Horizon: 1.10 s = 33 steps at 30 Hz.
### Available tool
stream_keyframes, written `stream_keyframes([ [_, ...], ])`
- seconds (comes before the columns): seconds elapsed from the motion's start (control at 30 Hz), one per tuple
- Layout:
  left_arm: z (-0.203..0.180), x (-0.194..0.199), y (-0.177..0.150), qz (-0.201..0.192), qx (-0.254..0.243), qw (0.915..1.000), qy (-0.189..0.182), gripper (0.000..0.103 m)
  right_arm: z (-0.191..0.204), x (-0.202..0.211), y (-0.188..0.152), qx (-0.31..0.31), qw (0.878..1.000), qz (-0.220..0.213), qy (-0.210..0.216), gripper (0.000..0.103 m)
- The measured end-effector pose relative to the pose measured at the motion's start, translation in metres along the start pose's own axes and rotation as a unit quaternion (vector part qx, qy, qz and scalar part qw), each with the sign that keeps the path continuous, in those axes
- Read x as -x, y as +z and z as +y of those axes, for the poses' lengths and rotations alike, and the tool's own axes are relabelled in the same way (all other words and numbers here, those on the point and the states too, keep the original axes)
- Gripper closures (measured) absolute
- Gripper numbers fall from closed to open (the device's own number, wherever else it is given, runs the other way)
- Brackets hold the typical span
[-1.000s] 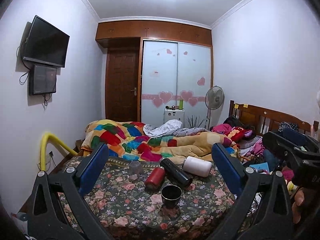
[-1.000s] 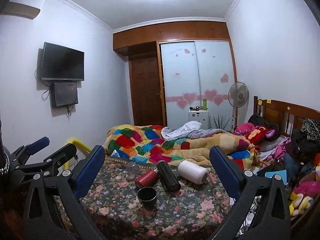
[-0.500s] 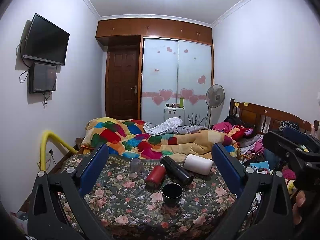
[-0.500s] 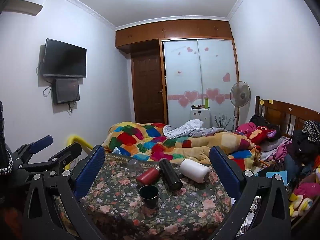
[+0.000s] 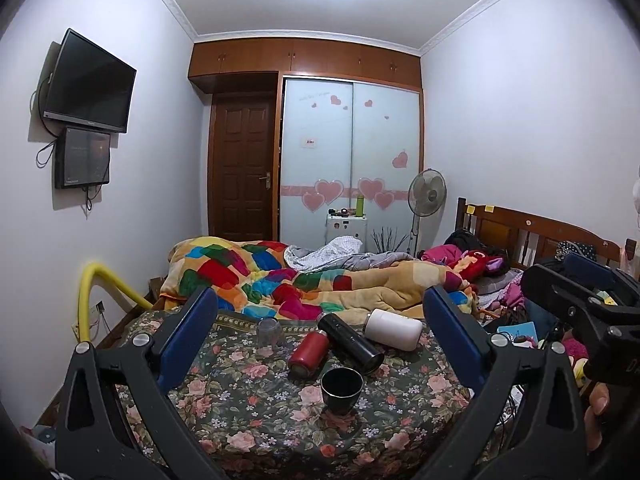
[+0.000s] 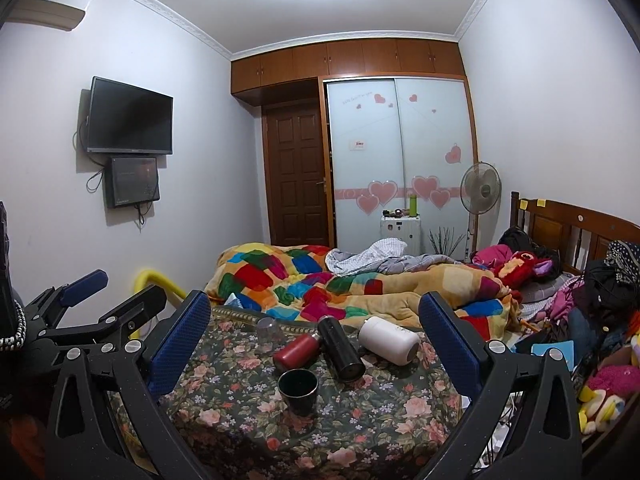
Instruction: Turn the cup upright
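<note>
A black cup (image 5: 341, 390) stands upright, mouth up, at the front of the floral-cloth table (image 5: 248, 412); it also shows in the right wrist view (image 6: 298, 391). Behind it lie a red bottle (image 5: 309, 354), a black bottle (image 5: 352, 343) and a white bottle (image 5: 393, 329) on their sides. A clear glass (image 5: 268, 332) stands upside down at the back left. My left gripper (image 5: 320, 344) is open and empty, back from the table. My right gripper (image 6: 316, 342) is open and empty too. Each gripper shows at the edge of the other's view.
A bed (image 6: 360, 284) with a colourful quilt lies behind the table. A yellow pipe (image 5: 90, 300) rises at the left. Clothes and toys (image 6: 600, 320) pile up at the right. A fan (image 6: 480, 192) and wardrobe stand at the back.
Both views have tilted and lifted slightly; the table objects have not moved. Both grippers stay open and empty.
</note>
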<state>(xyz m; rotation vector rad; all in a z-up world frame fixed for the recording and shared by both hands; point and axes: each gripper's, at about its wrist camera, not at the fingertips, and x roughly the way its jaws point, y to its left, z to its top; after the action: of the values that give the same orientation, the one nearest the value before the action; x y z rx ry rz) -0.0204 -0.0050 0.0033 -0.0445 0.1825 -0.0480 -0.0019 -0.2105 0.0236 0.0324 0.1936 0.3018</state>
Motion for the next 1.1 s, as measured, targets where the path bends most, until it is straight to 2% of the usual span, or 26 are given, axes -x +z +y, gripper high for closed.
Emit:
stream_keyframes([
  [1.1, -0.0013, -0.0001, 0.0071, 0.0, -0.003, 0.9999, -0.012, 0.0, -0.0011, 0.0004, 0.0007, -0.003, 1.0, 0.002, 0.0, 0.0],
])
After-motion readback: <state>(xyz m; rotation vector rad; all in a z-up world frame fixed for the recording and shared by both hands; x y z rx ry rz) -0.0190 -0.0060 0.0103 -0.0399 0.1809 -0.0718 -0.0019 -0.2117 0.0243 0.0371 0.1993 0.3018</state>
